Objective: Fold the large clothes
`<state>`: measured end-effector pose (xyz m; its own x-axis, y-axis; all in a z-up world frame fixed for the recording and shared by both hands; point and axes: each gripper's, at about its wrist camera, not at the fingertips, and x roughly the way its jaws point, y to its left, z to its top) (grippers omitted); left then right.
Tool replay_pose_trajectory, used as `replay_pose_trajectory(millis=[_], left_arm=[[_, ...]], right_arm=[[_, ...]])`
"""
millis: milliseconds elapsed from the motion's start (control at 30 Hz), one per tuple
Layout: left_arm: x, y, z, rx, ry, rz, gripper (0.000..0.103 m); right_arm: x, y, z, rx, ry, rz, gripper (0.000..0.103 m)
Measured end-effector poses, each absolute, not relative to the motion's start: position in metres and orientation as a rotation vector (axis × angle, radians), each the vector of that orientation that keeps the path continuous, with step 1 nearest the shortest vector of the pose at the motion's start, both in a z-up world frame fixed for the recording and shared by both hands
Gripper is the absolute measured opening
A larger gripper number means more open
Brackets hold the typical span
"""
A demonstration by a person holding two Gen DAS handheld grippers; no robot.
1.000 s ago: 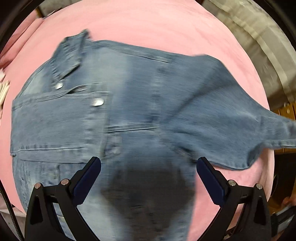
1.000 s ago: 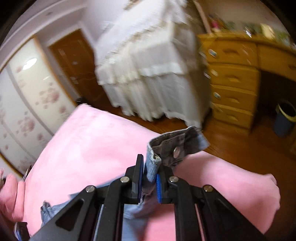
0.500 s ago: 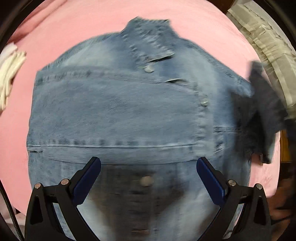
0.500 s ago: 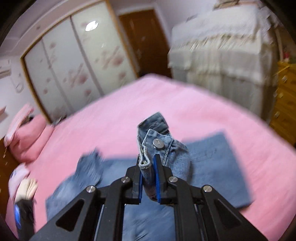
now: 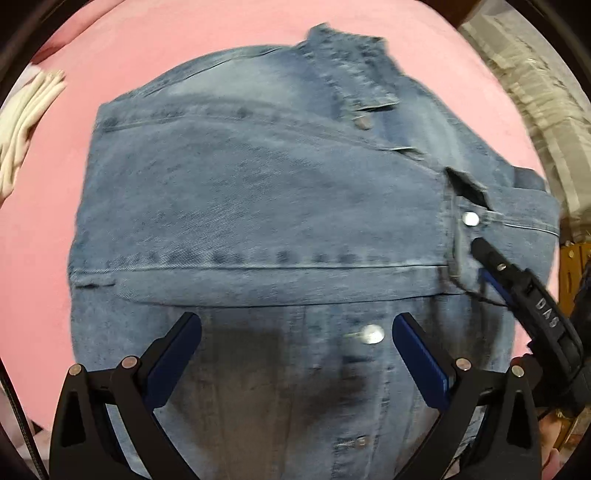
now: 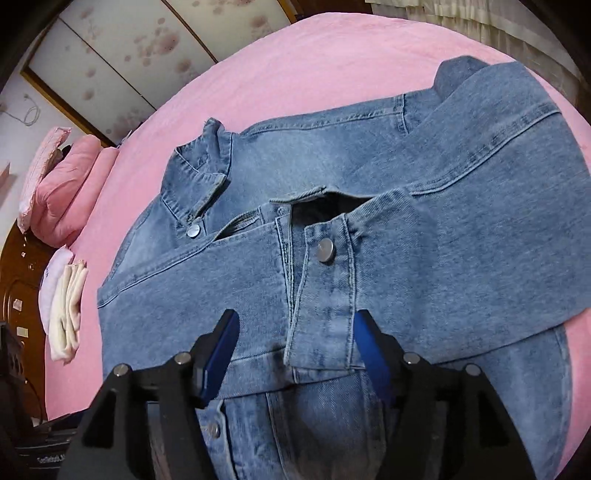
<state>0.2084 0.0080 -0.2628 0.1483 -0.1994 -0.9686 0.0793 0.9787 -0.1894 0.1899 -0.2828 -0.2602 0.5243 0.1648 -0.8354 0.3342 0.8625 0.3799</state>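
while the left wrist view looks almost straight down on the denim jacket point(image 5: 258, 206), the right wrist view takes in more of the room. the jacket lies spread on the pink bedspread point(image 5: 192, 33), collar point(image 5: 351, 70) toward the far edge, with a sleeve folded across its chest.

the left gripper point(image 5: 297, 354) hovers above the lower front of the jacket with its jaws spread wide and nothing between them; a metal button point(image 5: 372, 334) shows in the gap. only this view catches the right gripper point(image 5: 487, 264) from outside, coming in from the right edge with its tip at the sleeve cuff point(image 5: 465, 236); the blur there hides how its jaws stand.

the right wrist view settles that: the right gripper point(image 6: 295, 345) has its jaws apart, one blue pad point(image 6: 221, 354) on each side of the cuff point(image 6: 325, 295), and it cannot be told whether they touch the cloth. the cuff's snap button point(image 6: 325, 249) faces up, and the sleeve's opening gapes dark just beyond it. the collar point(image 6: 195, 184) sits to the left.

only this view shows the pink pillows point(image 6: 70, 188) at the head of the bed, a stack of folded pale cloths point(image 6: 64, 310) beside them, and the floral wardrobe doors point(image 6: 122, 62) behind. the left view shows just the edge of that stack point(image 5: 26, 125).
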Motion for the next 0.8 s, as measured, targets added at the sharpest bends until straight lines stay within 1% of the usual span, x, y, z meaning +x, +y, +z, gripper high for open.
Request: replay_pose_trajectory(millis=[100, 200, 267, 333, 400, 467, 567, 700, 767, 800], left_arm=[[0.208, -0.016, -0.254, -0.101, 1.359, -0.284, 0.101], [0.211, -0.04, -0.257, -0.085, 1.352, -0.335, 0.094], [0.212, -0.055, -0.263, -0.119, 1.375, -0.357, 0.084], [0.214, -0.067, -0.272, -0.163, 1.408, -0.341, 0.083], [0.216, -0.079, -0.282, -0.213, 1.45, -0.31, 0.078], [0.216, -0.093, -0.288, -0.232, 1.461, -0.29, 0.066], [0.215, -0.109, -0.295, -0.272, 1.46, -0.28, 0.058], [0.221, -0.129, -0.304, -0.39, 1.462, -0.334, 0.056], [0.224, -0.136, -0.311, -0.41, 1.469, -0.326, 0.045], [0.227, -0.14, -0.315, -0.405, 1.476, -0.302, 0.044]], right_arm=[[0.176, -0.289, -0.257, 0.56, 1.024, -0.086, 0.064], [0.168, -0.293, -0.257, 0.528, 1.039, -0.013, 0.064], [0.159, -0.295, -0.258, 0.5, 1.038, 0.003, 0.064], [0.148, -0.302, -0.26, 0.511, 1.048, 0.0, 0.064], [0.138, -0.311, -0.263, 0.539, 1.066, -0.016, 0.064], [0.131, -0.321, -0.266, 0.565, 1.086, -0.014, 0.064], [0.118, -0.336, -0.266, 0.556, 1.104, 0.007, 0.064], [0.102, -0.359, -0.266, 0.573, 1.122, 0.055, 0.064], [0.095, -0.37, -0.266, 0.568, 1.131, 0.07, 0.064], [0.091, -0.377, -0.266, 0.558, 1.133, 0.073, 0.064]])
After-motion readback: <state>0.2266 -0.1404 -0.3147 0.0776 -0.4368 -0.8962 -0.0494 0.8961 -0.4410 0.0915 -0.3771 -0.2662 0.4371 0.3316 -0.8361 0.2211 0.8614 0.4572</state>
